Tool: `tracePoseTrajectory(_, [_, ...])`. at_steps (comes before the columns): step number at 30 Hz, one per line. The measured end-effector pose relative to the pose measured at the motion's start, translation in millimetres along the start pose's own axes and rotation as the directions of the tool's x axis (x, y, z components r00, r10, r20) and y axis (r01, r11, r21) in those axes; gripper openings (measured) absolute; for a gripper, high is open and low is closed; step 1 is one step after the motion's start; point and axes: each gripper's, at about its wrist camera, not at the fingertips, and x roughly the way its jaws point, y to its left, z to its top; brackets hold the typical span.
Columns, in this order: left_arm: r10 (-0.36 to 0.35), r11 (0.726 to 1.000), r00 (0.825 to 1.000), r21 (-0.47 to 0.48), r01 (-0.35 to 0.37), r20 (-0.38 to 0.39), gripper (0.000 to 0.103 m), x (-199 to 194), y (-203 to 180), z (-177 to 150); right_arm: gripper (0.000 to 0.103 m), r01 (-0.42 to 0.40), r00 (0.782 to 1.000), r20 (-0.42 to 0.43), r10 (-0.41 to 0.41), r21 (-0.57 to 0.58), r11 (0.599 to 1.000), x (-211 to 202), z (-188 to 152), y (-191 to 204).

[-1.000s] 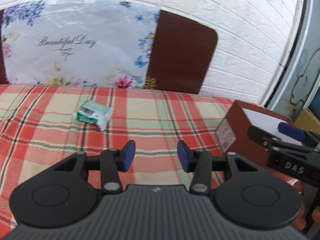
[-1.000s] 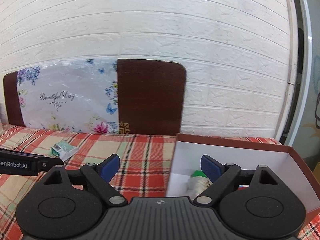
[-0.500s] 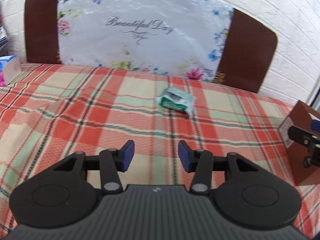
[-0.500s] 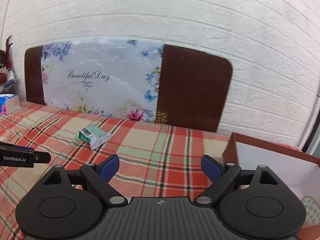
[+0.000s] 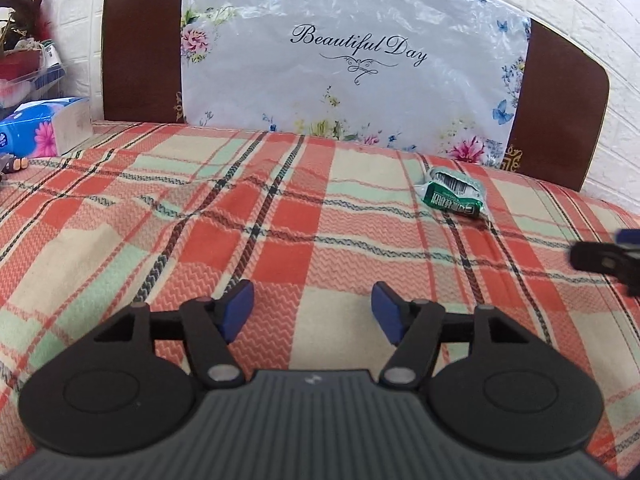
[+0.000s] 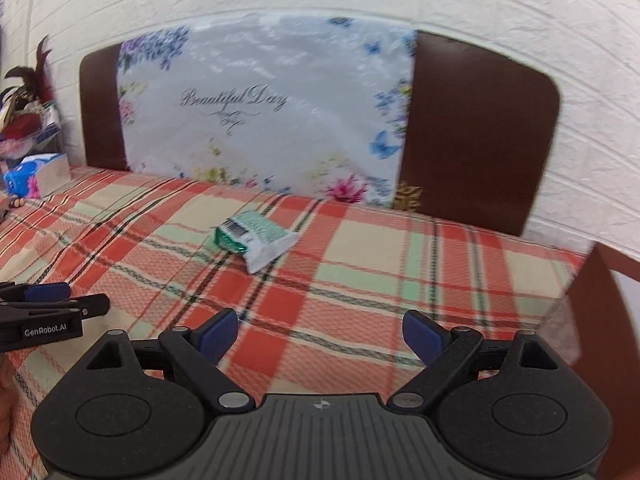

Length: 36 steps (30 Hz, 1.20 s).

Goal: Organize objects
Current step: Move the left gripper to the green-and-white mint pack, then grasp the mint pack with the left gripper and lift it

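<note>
Now, packet [image 5: 454, 194]: lies alone on the plaid blanket [image 5: 280, 232], so you can approach freely.
Left hand-held gripper [image 5: 312, 312]: jaws opening, nothing between them.
Right hand-held gripper [image 6: 318, 334]: jaws wide apart, empty, facing the packet.

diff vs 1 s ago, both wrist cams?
Both grippers swung left, away from the brown cardboard box toward the green-and-white snack packet. The left gripper is opening, nothing between its jaws; the right gripper stays wide open and empty. The packet lies where it was on the red plaid cloth; nothing was grasped or released.
</note>
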Motion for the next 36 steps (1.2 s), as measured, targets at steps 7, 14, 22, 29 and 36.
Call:
tracePoseTrajectory(7, [-0.054, 0.996, 0.998, -0.069, 0.056, 0.023, 0.071, 3.7, 10.4, -0.5, 0.092, -0.090, 0.996, -0.015, 0.091, 0.051, 0.995, 81.5, 32.2, 17.4])
tracePoseTrajectory(14, [-0.077, 0.991, 0.996, -0.110, 0.081, 0.034, 0.072, 6.2, 16.8, -0.1, 0.065, -0.120, 0.993, -0.017, 0.120, -0.010, 0.993, 136.1, 44.2, 25.6])
tracePoseTrajectory(22, [-0.062, 0.994, 0.998, -0.089, 0.064, 0.026, 0.072, 7.5, 13.6, 0.1, 0.050, -0.132, 0.991, -0.003, 0.132, -0.068, 0.989, 85.6, 9.7, 26.4])
tracePoseTrajectory(29, [0.034, 0.998, 0.999, 0.047, -0.033, -0.024, 0.073, 3.6, -12.5, -0.2, 0.051, -0.100, 0.995, -0.021, 0.101, 0.021, 0.995, -6.5, -57.3, 3.9])
tracePoseTrajectory(36, [-0.328, 0.944, 0.920, -0.097, 0.314, -0.214, 0.072, -42.8, -79.6, -6.3, 0.059, 0.005, 1.000, -0.026, -0.003, 0.082, 0.997, -78.5, -106.8, -6.4])
